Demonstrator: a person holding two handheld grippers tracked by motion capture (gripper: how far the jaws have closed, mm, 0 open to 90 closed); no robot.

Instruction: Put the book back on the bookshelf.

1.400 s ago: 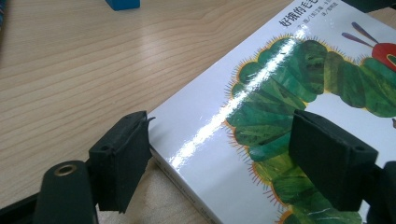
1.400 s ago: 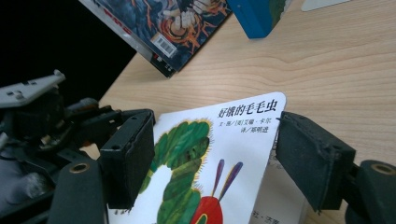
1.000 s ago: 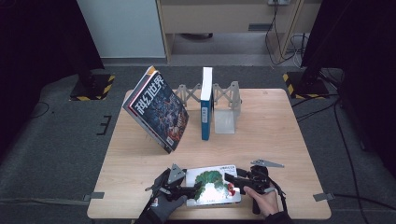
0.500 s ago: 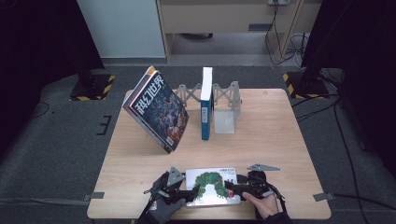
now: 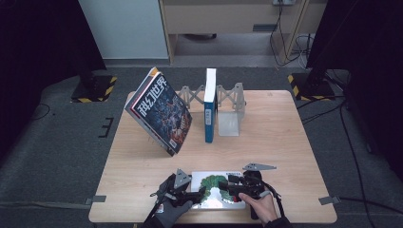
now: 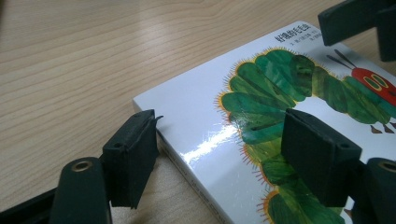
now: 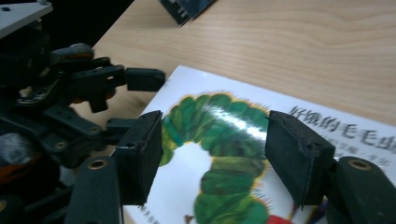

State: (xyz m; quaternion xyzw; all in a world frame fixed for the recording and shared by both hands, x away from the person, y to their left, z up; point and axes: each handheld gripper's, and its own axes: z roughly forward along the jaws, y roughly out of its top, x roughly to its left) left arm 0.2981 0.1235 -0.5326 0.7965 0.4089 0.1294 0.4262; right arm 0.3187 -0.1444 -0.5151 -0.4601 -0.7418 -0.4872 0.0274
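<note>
A white picture book with a green caterpillar on its cover lies flat near the table's front edge. My left gripper is at the book's left edge. In the left gripper view its jaws straddle the book's corner, one pad beside the spine and the other over the cover; they have just been closing and stand open. My right gripper reaches over the book from the right. Its jaws stand open above the cover, have also just been closing, and nothing is pinched between them.
A large magazine-style book leans tilted at the table's back left. A blue book stands upright against a metal bookend rack at the back middle. Bare wooden table stretches to the right.
The right gripper has shifted slightly left and toward the front edge over the picture book. The left gripper and the book have stayed put.
</note>
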